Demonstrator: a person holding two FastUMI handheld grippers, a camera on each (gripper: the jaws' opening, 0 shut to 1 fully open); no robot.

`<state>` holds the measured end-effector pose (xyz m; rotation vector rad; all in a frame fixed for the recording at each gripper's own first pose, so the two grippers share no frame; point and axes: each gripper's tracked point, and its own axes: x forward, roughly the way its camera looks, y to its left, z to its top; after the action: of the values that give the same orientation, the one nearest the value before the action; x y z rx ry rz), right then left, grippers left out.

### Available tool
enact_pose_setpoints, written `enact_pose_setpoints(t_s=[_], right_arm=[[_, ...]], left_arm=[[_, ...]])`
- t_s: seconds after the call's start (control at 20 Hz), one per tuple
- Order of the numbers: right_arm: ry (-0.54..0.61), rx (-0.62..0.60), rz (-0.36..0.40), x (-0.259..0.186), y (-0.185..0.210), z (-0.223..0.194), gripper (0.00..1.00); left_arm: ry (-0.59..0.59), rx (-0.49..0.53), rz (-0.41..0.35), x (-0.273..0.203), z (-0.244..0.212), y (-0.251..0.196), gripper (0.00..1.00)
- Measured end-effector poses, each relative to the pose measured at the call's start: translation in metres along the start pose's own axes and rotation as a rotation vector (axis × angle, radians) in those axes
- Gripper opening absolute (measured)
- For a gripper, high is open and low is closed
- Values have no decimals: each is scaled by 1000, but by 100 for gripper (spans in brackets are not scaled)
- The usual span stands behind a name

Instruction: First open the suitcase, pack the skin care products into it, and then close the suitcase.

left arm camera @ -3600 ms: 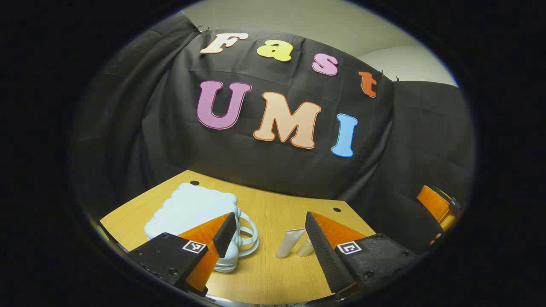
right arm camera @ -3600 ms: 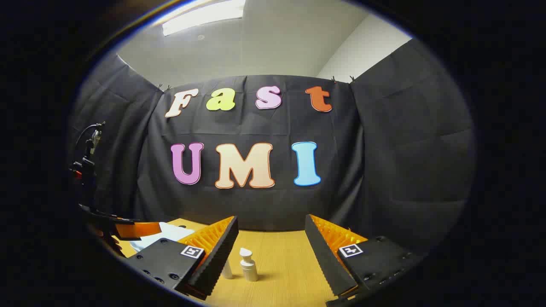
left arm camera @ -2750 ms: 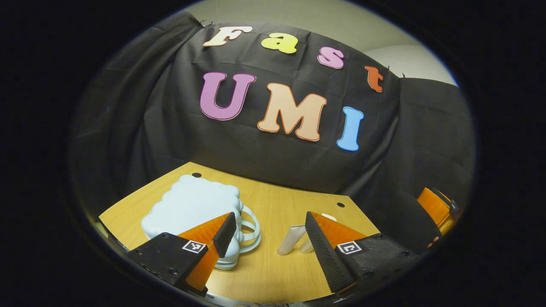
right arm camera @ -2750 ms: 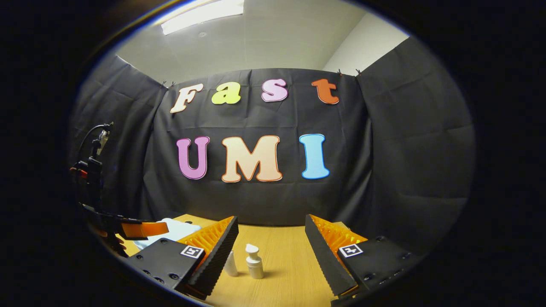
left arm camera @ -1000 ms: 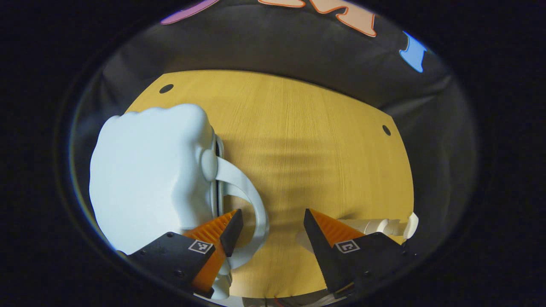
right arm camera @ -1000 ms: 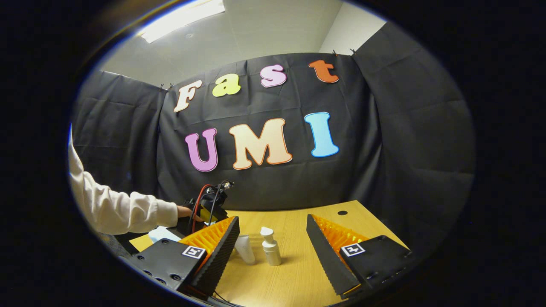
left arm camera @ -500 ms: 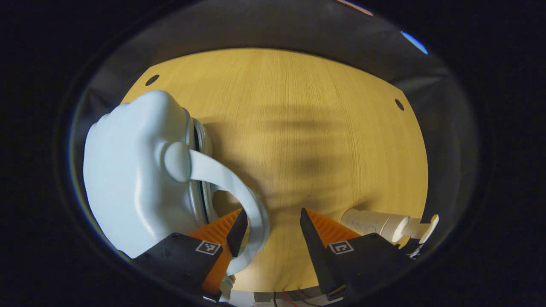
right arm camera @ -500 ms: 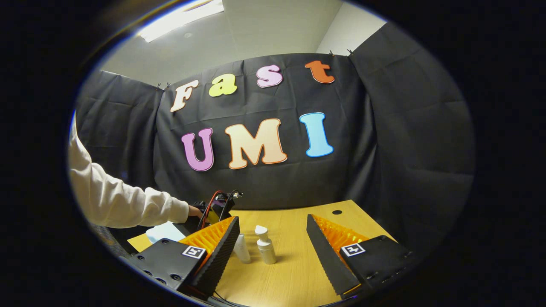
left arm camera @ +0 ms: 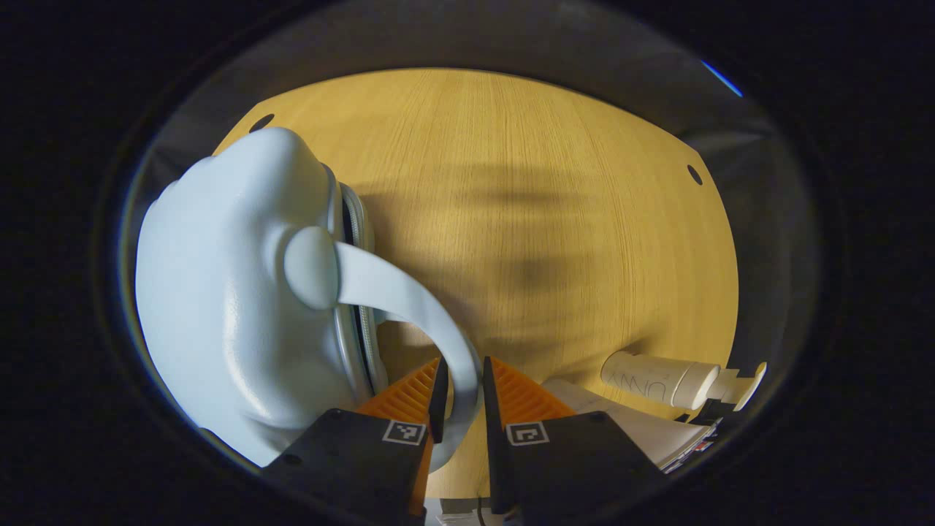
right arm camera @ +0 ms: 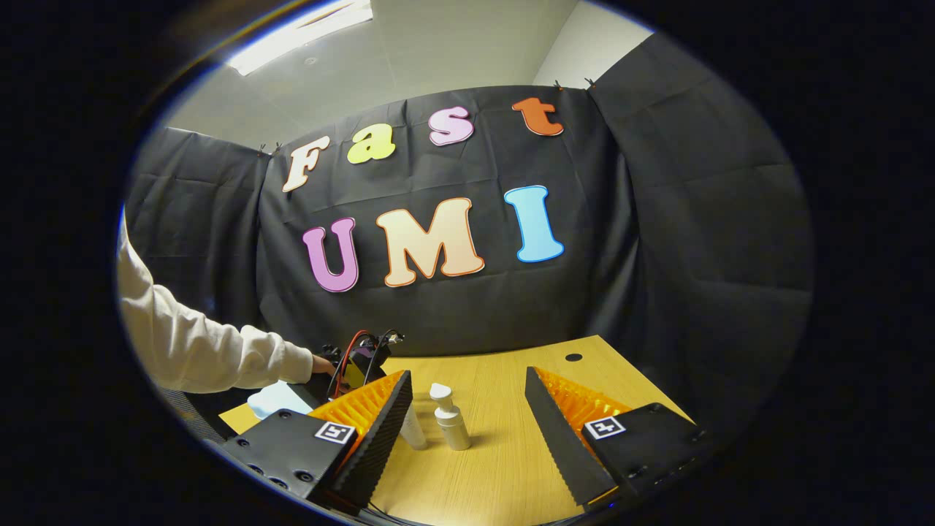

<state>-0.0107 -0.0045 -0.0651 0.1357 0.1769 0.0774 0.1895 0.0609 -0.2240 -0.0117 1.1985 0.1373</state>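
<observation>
A pale blue, cloud-shaped suitcase [left arm camera: 226, 307] lies at the left of the wooden table [left arm camera: 555, 204] in the left gripper view. Its curved handle [left arm camera: 394, 292] arcs from a round knob down between my fingers. My left gripper [left arm camera: 461, 380] is shut on that handle. A white pump bottle [left arm camera: 661, 378] and a white tube [left arm camera: 628, 431] sit at the lower right. In the right gripper view my right gripper [right arm camera: 467, 391] hangs open above the table, with the pump bottle [right arm camera: 451, 422] and the tube [right arm camera: 414, 431] standing just beyond its fingers. The suitcase [right arm camera: 272, 399] peeks out at the left.
In the right gripper view a light sleeve [right arm camera: 204, 343] reaches in from the left to the left gripper's body [right arm camera: 358, 365] with its cables. The table [right arm camera: 511, 453] has small round holes near its far corners. Black cloth walls close in the back and sides.
My left gripper came down over the suitcase and closed its fingers on the handle; half a second ago they were apart. My right gripper stayed open and barely moved.
</observation>
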Motion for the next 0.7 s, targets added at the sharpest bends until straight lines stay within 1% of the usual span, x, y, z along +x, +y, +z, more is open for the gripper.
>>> enact_pose_setpoints(t_s=[0.05, 0.1, 0.15, 0.2, 0.25, 0.3, 0.5, 0.65, 0.7], right_arm=[[1, -5, 3, 0, 1, 0, 98], [3, -9, 6, 1, 2, -1, 98], [6, -12, 8, 1, 3, -2, 98], [6, -14, 9, 1, 3, -1, 98], [5, -15, 8, 1, 2, -2, 98], [6, -16, 6, 2, 2, -2, 98], [6, -13, -3, 3, 0, -2, 98], [12, -15, 0, 6, 1, -4, 98], [15, -13, 7, 9, 4, -6, 98]], left_arm=[[3, -10, -12, 1, -1, -1, 26], [9, -21, -22, 1, -1, -3, 23], [13, -17, -15, 2, -2, -2, 20], [18, 4, -14, 2, -2, -2, 12], [19, 28, -8, 0, -2, -2, 11], [21, 49, -2, 0, -1, -3, 8], [14, 67, -2, -6, 0, -5, 1], [-22, 77, -23, -16, 7, -12, 1], [-30, 68, -44, -21, 8, -16, 0]])
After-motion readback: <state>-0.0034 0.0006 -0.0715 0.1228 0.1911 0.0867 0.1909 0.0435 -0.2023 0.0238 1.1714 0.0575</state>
